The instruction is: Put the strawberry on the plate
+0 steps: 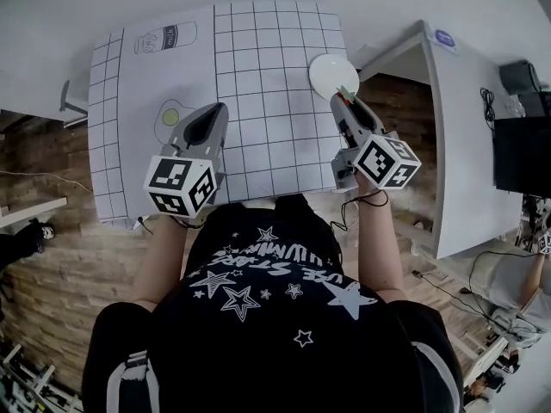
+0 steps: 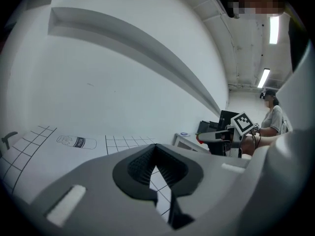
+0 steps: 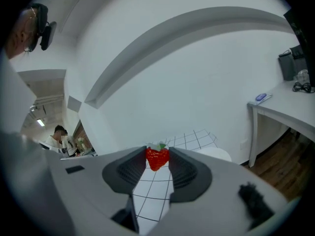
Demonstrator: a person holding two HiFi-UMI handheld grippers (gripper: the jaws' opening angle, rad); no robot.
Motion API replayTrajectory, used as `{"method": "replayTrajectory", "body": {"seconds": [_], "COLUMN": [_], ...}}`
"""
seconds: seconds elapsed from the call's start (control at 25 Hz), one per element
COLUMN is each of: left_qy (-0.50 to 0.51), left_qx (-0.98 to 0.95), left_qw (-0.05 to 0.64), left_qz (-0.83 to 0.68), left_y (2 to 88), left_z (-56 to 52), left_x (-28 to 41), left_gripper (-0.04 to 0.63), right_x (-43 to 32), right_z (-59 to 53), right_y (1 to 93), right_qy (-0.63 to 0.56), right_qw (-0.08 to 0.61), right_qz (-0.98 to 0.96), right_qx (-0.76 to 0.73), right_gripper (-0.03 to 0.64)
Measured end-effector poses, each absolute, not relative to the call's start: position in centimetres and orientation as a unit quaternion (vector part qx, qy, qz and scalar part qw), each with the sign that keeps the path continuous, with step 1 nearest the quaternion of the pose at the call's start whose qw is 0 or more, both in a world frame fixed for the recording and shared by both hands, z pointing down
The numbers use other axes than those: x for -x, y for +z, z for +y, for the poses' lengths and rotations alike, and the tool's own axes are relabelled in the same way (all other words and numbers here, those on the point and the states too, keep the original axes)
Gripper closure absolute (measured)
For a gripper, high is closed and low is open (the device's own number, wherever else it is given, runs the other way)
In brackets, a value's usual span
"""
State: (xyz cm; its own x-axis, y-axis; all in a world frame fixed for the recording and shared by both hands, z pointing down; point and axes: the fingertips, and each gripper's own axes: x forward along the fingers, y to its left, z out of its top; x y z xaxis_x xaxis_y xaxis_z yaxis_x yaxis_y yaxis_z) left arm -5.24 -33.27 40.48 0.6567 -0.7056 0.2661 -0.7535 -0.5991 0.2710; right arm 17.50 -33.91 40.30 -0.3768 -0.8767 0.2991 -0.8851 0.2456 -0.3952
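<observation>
Because the small red strawberry (image 1: pixel 345 92) has to end on the round white plate (image 1: pixel 327 70), the head view shows the right hand-held gripper (image 1: pixel 344 101) reaching forward over the white grid-printed mat (image 1: pixel 267 136) on the bench. Its tips are at the plate's near rim. The left hand-held gripper (image 1: pixel 209 120) hangs well off to its side, probably kept clear because it has no part in the carry.

In the left gripper view, its jaws meet at the tips with nothing between them.

In the right gripper view, the jaws stand slightly apart, clamped on the strawberry (image 3: pixel 157 158) at their tips. The plate (image 3: pixel 217 154) lies just beyond them to the right, so the fruit seems not yet set down.
</observation>
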Motion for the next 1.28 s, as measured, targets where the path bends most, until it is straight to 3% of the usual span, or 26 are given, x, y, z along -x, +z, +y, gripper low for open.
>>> {"method": "replayTrajectory", "body": {"seconds": [0.52,0.88,1.28], "left_qy": [0.078,0.077,0.107], "left_qx": [-0.878,-0.862,-0.831], "left_qw": [0.163,0.167,0.193], "left_qz": [-0.444,-0.471,-0.510], "left_y": [39.9,41.4,44.9], "left_z": [-34.3,-36.5,-36.9], "left_x": [-5.1,-11.2,-12.0], "left_gripper": [0.588,0.588,0.588], "right_x": [-26.4,-28.9,-27.5], "right_z": [-37.9,-40.0,-42.7], "right_y": [41.3,45.2,52.0], "right_qy": [0.257,0.269,0.295], "right_qw": [0.005,0.059,0.136], "right_qz": [-0.815,-0.836,-0.848], "right_qx": [-0.519,-0.475,-0.419], "right_gripper": [0.466,0.466,0.466]}}
